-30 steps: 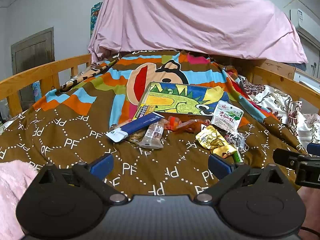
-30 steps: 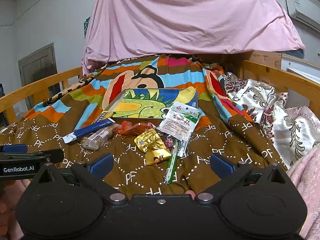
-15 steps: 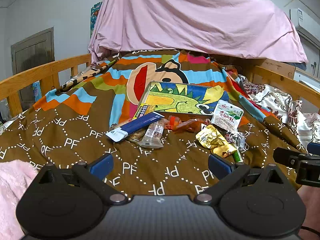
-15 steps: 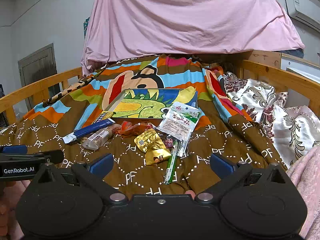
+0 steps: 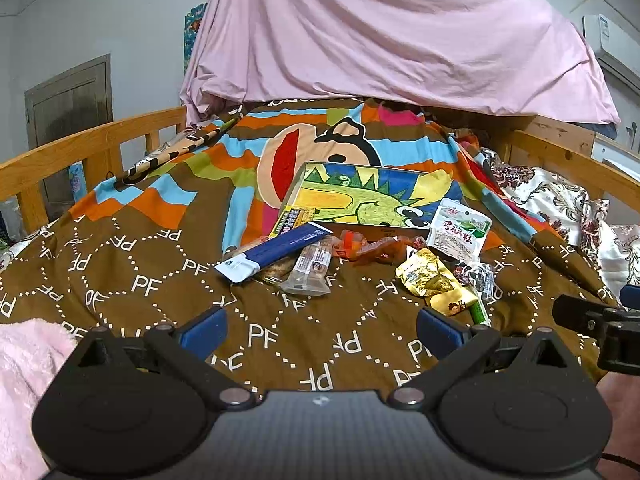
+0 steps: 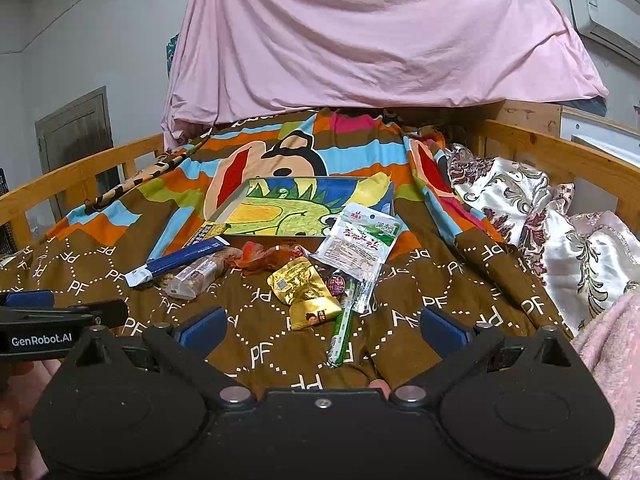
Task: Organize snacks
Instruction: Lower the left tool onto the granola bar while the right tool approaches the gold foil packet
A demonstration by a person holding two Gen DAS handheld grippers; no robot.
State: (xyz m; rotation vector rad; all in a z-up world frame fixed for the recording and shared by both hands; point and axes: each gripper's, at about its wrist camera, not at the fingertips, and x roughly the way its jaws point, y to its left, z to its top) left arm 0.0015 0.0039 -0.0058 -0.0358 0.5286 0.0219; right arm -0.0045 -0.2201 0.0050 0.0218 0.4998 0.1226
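Almost nothing had changed over the last second: both views matched the earlier ones apart from a very slight drift, and no snack had moved. The likely meaning was that the sorting had not begun and the person was poised before a first reach.

Nearest, the left gripper [image 5: 320,326] was spread wide and empty above the brown quilt [image 5: 160,280], and the right gripper [image 6: 322,326] was equally wide and empty just beside it. Neither touched anything.

A little beyond, the snacks lay loose on the quilt. A green stick [image 6: 342,330] pointed toward the right gripper, and gold foil packs [image 6: 302,290] touched it on its left. Further left lay a clear-wrapped bar [image 5: 310,268] under a long blue packet [image 5: 272,254], with orange wrappers [image 5: 366,246] between the two groups. A white and green pouch [image 6: 362,242] leaned on the near edge of the cartoon tray [image 6: 256,220], which held no snack that could be seen.

Farthest off, a pink sheet [image 5: 380,40] hung over the end of the bed.

Every item appeared still to need moving, presumably into the tray.
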